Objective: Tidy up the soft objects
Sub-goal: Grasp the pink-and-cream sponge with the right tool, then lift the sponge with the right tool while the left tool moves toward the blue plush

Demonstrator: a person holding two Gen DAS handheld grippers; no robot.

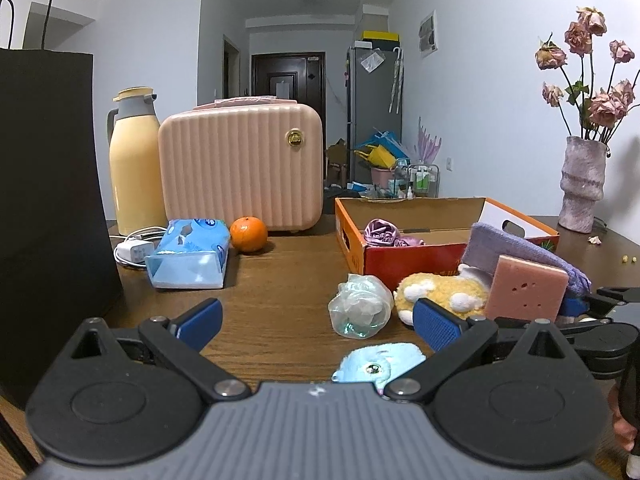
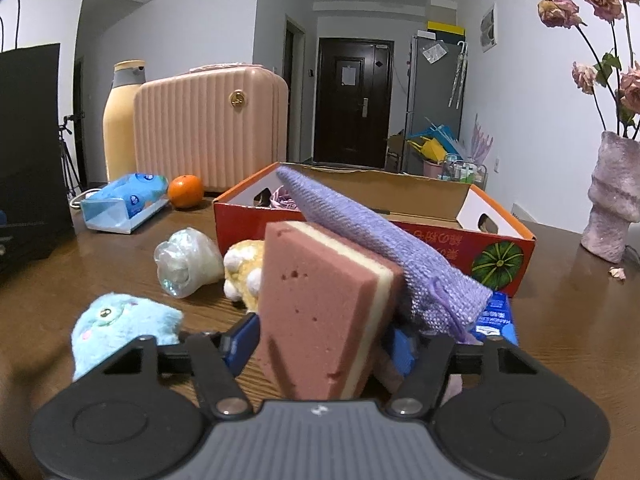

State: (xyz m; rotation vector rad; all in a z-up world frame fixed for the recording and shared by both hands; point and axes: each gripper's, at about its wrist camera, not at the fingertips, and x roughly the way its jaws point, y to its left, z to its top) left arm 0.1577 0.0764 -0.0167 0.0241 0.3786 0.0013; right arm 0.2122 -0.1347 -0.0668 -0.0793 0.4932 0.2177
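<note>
The right gripper [image 2: 320, 340] has its fingers [image 2: 240, 340] clamped on a pink sponge [image 2: 320, 300], held upright above the counter [image 2: 120, 264]. A rolled purple cloth [image 2: 380, 240] leans on the sponge's right side, its far end over the rim of the orange cardboard box [image 2: 500, 248]. The left gripper [image 1: 316, 320] hangs with fingers [image 1: 200, 322] spread wide and holding nothing. Between them lies a blue plush toy [image 1: 376, 364]. Ahead sit a clear crumpled plastic bag [image 1: 360, 308] and a yellow plush toy [image 1: 440, 292], just beside the box.
</note>
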